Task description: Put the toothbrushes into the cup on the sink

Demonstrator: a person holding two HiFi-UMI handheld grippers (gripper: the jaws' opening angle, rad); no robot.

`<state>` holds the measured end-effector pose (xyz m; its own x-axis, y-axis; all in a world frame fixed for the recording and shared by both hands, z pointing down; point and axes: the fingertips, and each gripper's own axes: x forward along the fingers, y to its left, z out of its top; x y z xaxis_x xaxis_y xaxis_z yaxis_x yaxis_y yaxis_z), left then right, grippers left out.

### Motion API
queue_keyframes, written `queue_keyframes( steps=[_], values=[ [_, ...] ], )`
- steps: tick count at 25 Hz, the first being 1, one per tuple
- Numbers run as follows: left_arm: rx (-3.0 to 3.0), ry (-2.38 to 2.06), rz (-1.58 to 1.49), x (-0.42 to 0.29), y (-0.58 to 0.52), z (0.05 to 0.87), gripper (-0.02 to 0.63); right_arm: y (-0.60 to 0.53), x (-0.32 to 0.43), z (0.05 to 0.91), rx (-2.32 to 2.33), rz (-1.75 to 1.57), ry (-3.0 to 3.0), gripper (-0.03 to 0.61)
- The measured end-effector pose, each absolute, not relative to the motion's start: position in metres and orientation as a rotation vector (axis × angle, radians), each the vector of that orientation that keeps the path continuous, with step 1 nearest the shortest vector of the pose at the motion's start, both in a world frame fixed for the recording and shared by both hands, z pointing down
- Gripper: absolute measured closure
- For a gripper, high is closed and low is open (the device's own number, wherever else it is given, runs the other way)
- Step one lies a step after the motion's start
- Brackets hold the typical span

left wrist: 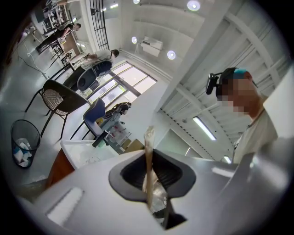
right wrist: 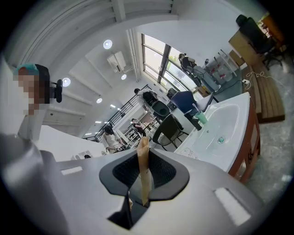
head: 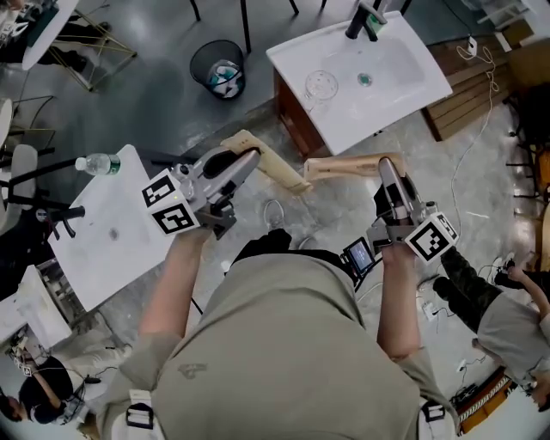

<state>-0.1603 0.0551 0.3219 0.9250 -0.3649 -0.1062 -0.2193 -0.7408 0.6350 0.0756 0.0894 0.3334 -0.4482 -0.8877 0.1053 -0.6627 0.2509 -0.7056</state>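
Observation:
In the head view I hold two grippers out over the floor, short of the white sink (head: 404,86). My left gripper (head: 249,159) is shut on a tan paper-wrapped toothbrush (head: 275,168) that points right and toward me. My right gripper (head: 387,165) is shut on a second wrapped toothbrush (head: 339,166) lying crosswise to its left. A clear cup (head: 320,84) stands empty on the sink's near left part, with the faucet (head: 365,21) at the far edge. In each gripper view the wrapper stands upright between the pads: left toothbrush (left wrist: 149,151), right toothbrush (right wrist: 144,167).
A black waste bin (head: 217,69) stands left of the sink. A white table (head: 112,232) with a plastic bottle (head: 99,163) is at my left. A wooden pallet (head: 468,94) and cables lie right of the sink. A person (head: 507,318) sits low at the right.

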Motion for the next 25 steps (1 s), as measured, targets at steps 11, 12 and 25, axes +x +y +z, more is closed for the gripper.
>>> queue_keyframes(
  steps=[11, 12, 25],
  values=[
    [2.436, -0.367, -0.246, -0.158, 0.007, 0.326, 0.58, 0.048, 0.075, 0.331, -1.487, -1.007, 2.183, 0.525],
    [2.441, -0.364, -0.239, -0.157, 0.005, 0.326, 0.58, 0.045, 0.076, 0.329, -1.489, -1.003, 2.182, 0.525],
    [2.465, -0.369, -0.227, -0.161, 0.006, 0.33, 0.58, 0.043, 0.075, 0.324, -1.504, -0.971, 2.182, 0.525]
  ],
)
